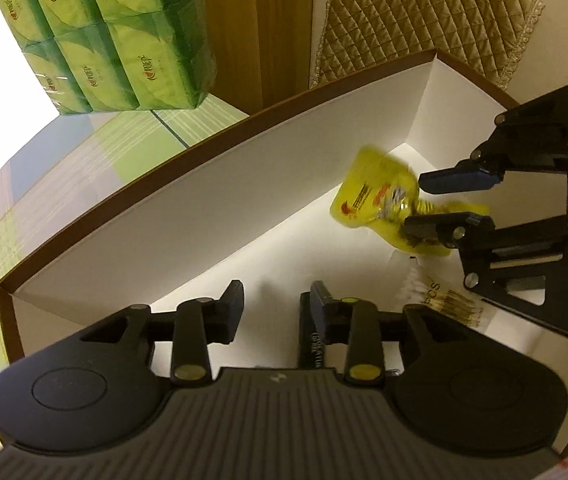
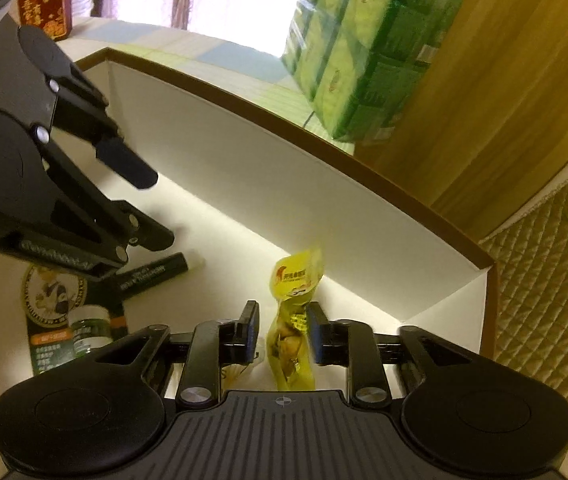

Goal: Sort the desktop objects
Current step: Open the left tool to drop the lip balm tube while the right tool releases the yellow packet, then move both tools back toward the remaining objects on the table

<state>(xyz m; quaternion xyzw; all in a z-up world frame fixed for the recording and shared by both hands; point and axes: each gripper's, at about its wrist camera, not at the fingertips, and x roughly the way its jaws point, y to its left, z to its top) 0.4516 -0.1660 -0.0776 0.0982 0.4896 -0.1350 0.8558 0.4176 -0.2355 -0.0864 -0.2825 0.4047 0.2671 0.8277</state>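
Both grippers hang inside a white box with a brown rim [image 1: 164, 168] [image 2: 323, 152]. My right gripper [image 2: 284, 328] [image 1: 415, 202] is open around a yellow snack packet [image 2: 295, 280] [image 1: 367, 196]. A gap shows between the packet and the left pad, and the packet looks blurred in the left wrist view. My left gripper [image 1: 278, 300] [image 2: 158, 208] is open with nothing gripped. A black tube [image 1: 309, 344] [image 2: 156, 272] lies on the box floor, just by the left gripper's right finger.
The box floor also holds a green card with a small jar [image 2: 76, 320] and a pale packet with gold print [image 1: 443, 300]. Green tissue packs [image 1: 104, 32] [image 2: 363, 40] stand beyond the box. A quilted cushion [image 1: 423, 12] and a red carton [image 2: 48, 4] are nearby.
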